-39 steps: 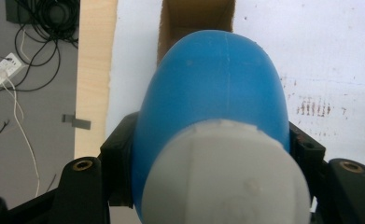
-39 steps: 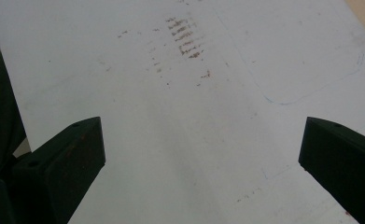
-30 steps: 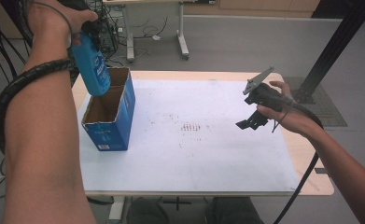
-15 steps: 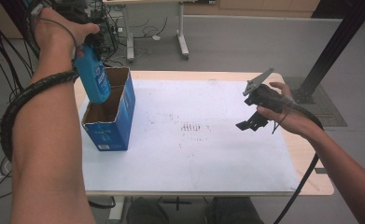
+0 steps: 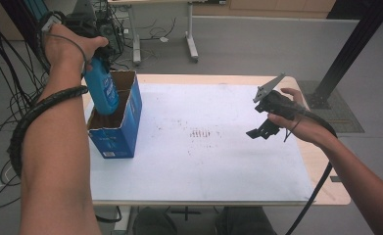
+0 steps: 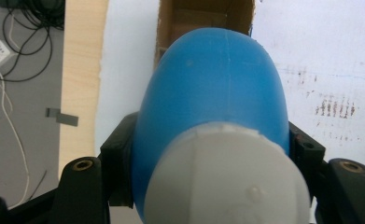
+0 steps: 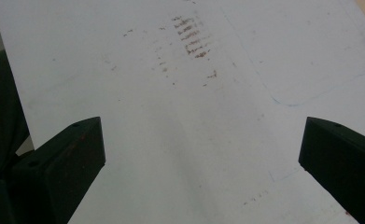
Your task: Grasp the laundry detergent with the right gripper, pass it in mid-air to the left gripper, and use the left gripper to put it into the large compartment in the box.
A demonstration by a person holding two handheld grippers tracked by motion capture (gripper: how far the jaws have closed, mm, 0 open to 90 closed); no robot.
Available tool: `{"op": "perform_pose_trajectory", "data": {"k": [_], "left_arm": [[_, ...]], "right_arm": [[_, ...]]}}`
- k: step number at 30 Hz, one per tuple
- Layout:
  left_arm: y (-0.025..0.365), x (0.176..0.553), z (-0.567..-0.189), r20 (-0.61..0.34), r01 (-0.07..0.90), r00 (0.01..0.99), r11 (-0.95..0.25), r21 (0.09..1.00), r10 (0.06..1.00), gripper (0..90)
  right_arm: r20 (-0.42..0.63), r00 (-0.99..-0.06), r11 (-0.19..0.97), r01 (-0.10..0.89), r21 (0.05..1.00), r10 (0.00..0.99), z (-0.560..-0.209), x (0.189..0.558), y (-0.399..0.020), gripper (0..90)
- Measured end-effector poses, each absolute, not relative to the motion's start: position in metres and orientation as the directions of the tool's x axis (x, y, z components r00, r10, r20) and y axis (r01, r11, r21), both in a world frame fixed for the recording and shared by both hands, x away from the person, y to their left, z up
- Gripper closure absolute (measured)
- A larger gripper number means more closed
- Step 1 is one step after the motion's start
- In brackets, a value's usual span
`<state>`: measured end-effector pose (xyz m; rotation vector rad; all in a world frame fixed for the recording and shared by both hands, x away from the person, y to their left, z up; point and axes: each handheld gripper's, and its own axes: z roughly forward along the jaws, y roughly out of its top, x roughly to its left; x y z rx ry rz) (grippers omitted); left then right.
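Sitting between fingers [image 6: 119, 172]: blue bottle [image 6: 213, 93].

black tool [image 5: 260, 131], black braided cable [image 5: 32, 117]

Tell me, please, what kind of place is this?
Probably a lab or workshop: a worktable under a white sheet, cable bundles on the grey floor, and a black metal frame post.
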<state>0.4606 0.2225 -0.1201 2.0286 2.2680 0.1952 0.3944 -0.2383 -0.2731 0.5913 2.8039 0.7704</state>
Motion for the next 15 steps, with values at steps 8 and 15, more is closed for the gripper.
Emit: {"op": "perform_pose_trajectory", "data": {"k": [8,15], "left_arm": [[0.223,0.461,-0.140,0.012,0.984,-0.108,0.106,0.141,0.994,36.3],[0.220,0.463,-0.161,0.026,0.989,-0.089,0.085,0.123,0.996,36.3]], "right_arm": [[-0.066,-0.908,0.792,0.323,0.519,0.413,-0.274,0.394,-0.237,0.4],[-0.074,-0.909,0.796,0.317,0.515,0.410,-0.275,0.393,-0.235,0.4]]}}
